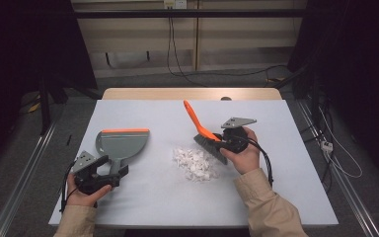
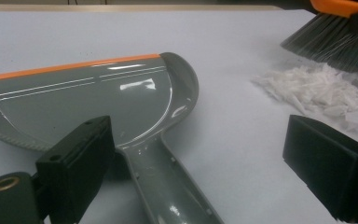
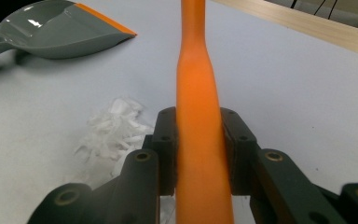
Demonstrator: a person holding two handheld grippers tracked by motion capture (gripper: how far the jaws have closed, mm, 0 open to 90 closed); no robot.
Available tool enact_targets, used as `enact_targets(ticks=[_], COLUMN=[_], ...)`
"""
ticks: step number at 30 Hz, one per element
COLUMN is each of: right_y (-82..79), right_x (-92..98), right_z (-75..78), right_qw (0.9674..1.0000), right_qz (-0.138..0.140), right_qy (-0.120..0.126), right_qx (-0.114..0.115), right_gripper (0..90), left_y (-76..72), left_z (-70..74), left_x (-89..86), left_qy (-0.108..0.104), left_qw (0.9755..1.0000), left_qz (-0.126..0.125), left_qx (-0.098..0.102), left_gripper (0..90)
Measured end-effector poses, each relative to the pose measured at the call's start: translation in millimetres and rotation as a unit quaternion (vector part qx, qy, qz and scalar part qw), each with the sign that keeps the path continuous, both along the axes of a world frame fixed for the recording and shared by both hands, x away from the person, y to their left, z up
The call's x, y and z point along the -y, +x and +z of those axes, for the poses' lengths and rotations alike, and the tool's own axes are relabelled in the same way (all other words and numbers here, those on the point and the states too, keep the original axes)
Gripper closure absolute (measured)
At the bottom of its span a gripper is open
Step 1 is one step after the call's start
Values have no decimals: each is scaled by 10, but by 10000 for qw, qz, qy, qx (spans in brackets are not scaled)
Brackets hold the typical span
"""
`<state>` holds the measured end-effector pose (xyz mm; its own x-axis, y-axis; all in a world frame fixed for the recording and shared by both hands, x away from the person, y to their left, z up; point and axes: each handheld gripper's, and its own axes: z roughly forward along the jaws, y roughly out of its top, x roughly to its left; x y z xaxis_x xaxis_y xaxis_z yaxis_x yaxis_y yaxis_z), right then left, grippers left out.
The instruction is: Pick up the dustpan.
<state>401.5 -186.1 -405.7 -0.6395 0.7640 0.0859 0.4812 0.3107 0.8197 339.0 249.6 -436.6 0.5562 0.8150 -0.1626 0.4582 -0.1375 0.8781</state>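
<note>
Left gripper (image 1: 109, 174), 7 o'clock: jaws apart, straddling grey dustpan (image 1: 122, 143) handle, unclamped. Right gripper (image 1: 225, 141), 3 o'clock: clamped on orange brush (image 1: 203, 133), bristles touching white scraps (image 1: 194, 163) at centre. Step judged: securing pan. Next: close on handle, bring lip to pile.

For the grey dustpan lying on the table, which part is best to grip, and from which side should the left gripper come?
Grip the dustpan by its handle, the narrow part that fits between the jaws; the pan is too wide. The handle points toward the person, so come from the near side. The left gripper, jaws open, already has the handle between them.
</note>
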Motion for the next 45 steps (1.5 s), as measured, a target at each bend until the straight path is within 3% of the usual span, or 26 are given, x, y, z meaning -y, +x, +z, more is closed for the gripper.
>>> enact_targets(ticks=[4,13,17,23,27,29,32,34,37,40,45], right_y=[0,-1,2,-2,-3,-7,-7,-7,-3,-7,-3], right_x=[-3,-8,4,16,12,13,21,21,18,21,39], right_z=[2,2,-3,14,15,16,14,11,3,5,-5], right_qw=[10000,10000,10000,10000,10000,10000,10000,10000,10000,10000,10000], right_qz=[-7,46,9,-26,-10,-16,-32,-35,-29,-30,-69], right_qy=[12,13,-16,29,38,22,10,-1,-11,-4,0], right_qx=[5,38,25,62,62,63,64,59,51,53,39], right_gripper=[716,716,716,716,716,716,716,716,716,716,716], left_y=[4,27,36,57,94,117,154,201,248,270,289], left_z=[-27,-80,-131,-125,-117,-111,-82,-93,-127,-131,-111], left_x=[-11,-49,-56,-60,17,41,90,148,195,211,167], left_qy=[41,194,440,455,651,745,856,1051,1134,1161,1256], left_qw=[9999,9977,9946,9926,9880,9868,9861,9839,9815,9816,9822], left_qz=[105,521,703,827,1011,1074,1056,1070,1099,1005,904], left_qx=[-25,-395,-626,-764,-969,-960,-952,-975,-1084,-1135,-1061], left_gripper=[100,133,166,174,229,267,398,427,487,573,584])
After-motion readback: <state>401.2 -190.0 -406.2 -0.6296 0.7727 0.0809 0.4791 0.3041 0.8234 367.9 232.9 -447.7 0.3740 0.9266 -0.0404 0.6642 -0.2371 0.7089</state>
